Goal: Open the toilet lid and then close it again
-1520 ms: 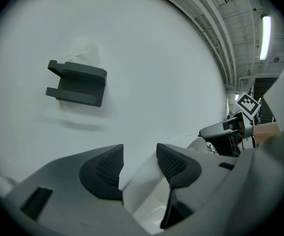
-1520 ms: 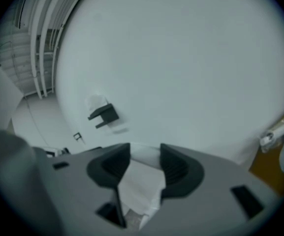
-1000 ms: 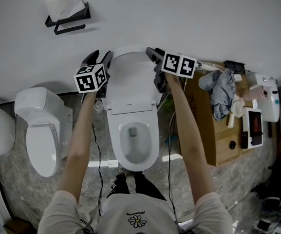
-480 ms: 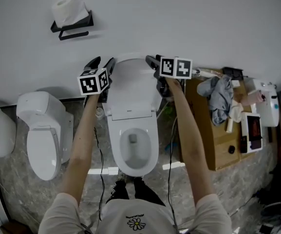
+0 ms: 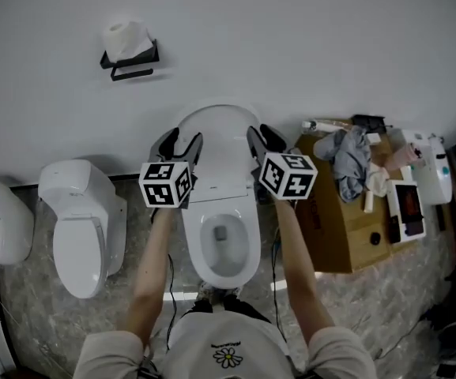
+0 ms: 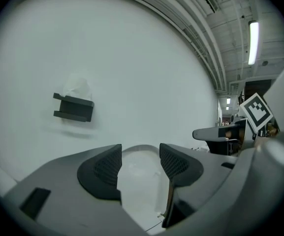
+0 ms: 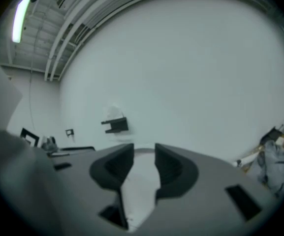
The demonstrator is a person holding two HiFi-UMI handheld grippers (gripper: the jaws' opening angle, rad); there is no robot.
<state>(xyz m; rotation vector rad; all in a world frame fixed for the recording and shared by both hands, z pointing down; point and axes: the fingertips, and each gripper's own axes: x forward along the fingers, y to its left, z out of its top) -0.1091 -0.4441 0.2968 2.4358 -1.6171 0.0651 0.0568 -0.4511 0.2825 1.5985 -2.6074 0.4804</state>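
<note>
Toilet bowl sits uncovered just below you. Your left gripper, beside the lid, has just been opening, wide and empty. Your right gripper has just been closing (gap remains, nothing pinched). Beyond them, the lid stands upright against the wall.

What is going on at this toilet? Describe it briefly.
A person holds a hand-held gripper in each hand before a toilet whose lid stands raised against the wall. The left hand-held gripper, jaws just opening, and the right hand-held gripper, jaws just closing, sit at the lid's two sides. Both are open, with nothing gripped between them.
</note>
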